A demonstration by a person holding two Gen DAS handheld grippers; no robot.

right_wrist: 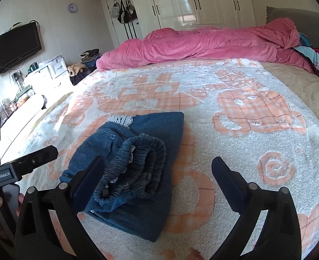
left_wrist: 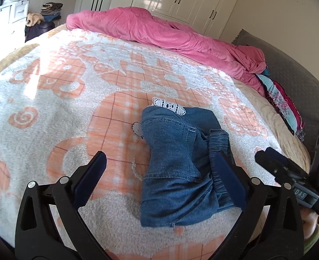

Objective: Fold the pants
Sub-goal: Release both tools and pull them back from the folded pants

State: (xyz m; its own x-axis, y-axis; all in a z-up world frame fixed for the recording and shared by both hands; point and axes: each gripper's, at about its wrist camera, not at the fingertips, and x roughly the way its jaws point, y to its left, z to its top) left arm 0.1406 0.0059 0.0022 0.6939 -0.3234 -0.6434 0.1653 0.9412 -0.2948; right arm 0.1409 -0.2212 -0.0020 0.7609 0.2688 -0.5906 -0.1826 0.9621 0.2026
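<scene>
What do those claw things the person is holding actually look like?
Each gripper, left and right, is a black plastic fork with silver rivets and dark blue pads lining its two fingers. Seen from the other, the left carries a "GenRobot.AI" label.

I am in a home bedroom: ahead of my fingers spreads a bed under a fleecy white-and-orange blanket, a rumpled pink duvet along its far side. Beyond it stand white wardrobes; far left of my fingers hang a television and wall clock.
</scene>
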